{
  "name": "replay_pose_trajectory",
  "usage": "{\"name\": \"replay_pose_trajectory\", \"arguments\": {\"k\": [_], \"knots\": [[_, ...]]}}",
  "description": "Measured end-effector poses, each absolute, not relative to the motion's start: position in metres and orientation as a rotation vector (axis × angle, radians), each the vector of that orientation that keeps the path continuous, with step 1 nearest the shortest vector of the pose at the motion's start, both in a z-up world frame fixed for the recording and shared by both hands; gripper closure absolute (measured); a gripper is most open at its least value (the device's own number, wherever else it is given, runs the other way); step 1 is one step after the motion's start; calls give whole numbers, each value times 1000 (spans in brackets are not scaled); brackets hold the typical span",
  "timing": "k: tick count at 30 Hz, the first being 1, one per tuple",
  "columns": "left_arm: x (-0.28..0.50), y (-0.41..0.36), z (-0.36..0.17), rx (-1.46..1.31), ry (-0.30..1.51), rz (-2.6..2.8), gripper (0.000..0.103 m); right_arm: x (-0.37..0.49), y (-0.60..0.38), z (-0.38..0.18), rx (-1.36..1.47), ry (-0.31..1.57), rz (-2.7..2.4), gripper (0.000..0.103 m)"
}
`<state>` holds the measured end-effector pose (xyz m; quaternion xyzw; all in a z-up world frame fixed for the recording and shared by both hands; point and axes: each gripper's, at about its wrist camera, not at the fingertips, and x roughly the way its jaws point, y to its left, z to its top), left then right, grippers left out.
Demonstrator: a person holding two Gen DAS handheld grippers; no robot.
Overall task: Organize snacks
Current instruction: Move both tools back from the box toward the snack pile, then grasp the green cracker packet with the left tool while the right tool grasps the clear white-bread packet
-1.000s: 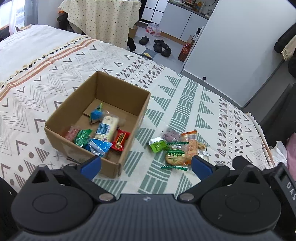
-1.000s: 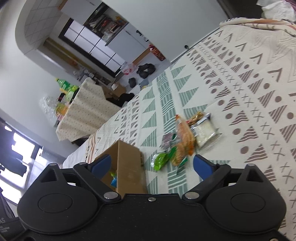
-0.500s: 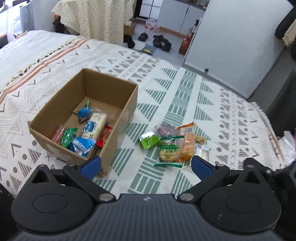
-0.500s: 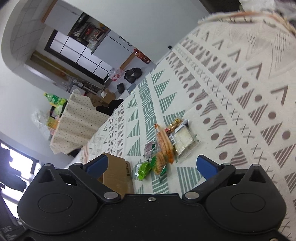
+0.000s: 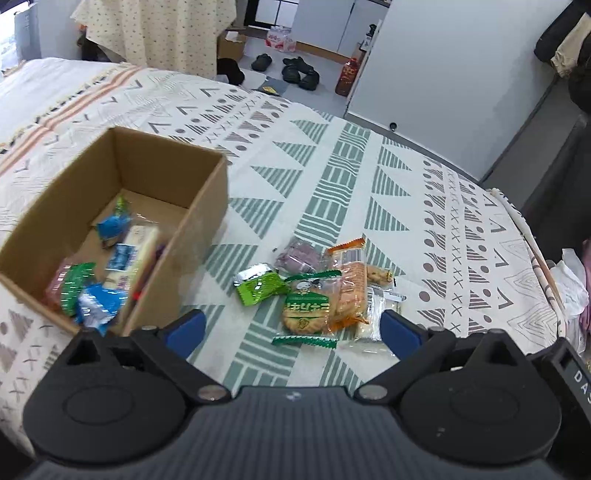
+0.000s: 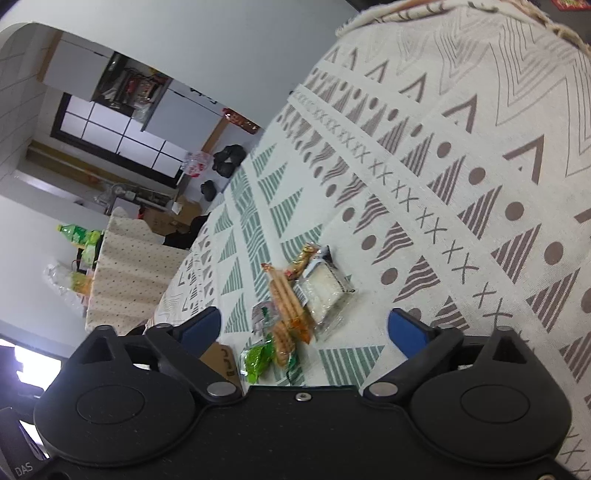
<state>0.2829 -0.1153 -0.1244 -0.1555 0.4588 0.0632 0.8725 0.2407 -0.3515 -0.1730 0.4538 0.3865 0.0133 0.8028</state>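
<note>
A brown cardboard box (image 5: 207, 206) stands on the patterned bedspread (image 5: 351, 166) at the left and holds several snack packets (image 5: 110, 266). A pile of loose snacks lies right of it: a green packet (image 5: 258, 284), a round cracker pack (image 5: 306, 308), an orange-wrapped pack (image 5: 351, 284) and a clear white pack (image 5: 373, 314). My left gripper (image 5: 293, 328) is open and empty, just short of the pile. My right gripper (image 6: 304, 326) is open and empty, tilted, with the same pile (image 6: 291, 295) between its fingers and the box corner (image 6: 221, 358) at lower left.
The bed's far edge drops to a grey floor with shoes (image 5: 295, 70) and a red bottle (image 5: 347, 74). A white cabinet (image 5: 443, 66) stands behind. A cloth-covered table (image 5: 155, 29) is at the back left. Clothing (image 5: 572, 280) lies at the right bed edge.
My left gripper has shifted right and closer to the loose pile; the box has slid toward the left of view. My right gripper has rolled and drawn nearer the pile. Both stay open.
</note>
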Motion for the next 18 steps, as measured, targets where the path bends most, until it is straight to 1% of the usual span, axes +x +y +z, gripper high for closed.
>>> {"name": "replay_pose_trajectory", "arguments": {"k": [2, 4, 5, 7, 12, 16, 18], "knots": [[288, -115, -132, -345, 962, 122, 7, 245, -353, -179, 998, 833, 24, 19], [295, -115, -141, -358, 979, 117, 13, 250, -354, -185, 1006, 833, 12, 23], [299, -114, -147, -371, 990, 113, 14, 252, -354, -187, 1005, 837, 6, 25], [307, -113, -156, -390, 1008, 100, 20, 257, -353, -193, 1013, 844, 1, 27], [324, -112, -180, -417, 1055, 85, 30, 272, -344, -207, 986, 876, -2, 34], [337, -110, -197, -442, 1089, 74, 34, 284, -337, -220, 980, 898, 0, 38], [343, -110, -204, -449, 1102, 73, 35, 290, -335, -226, 982, 904, -4, 39]]}}
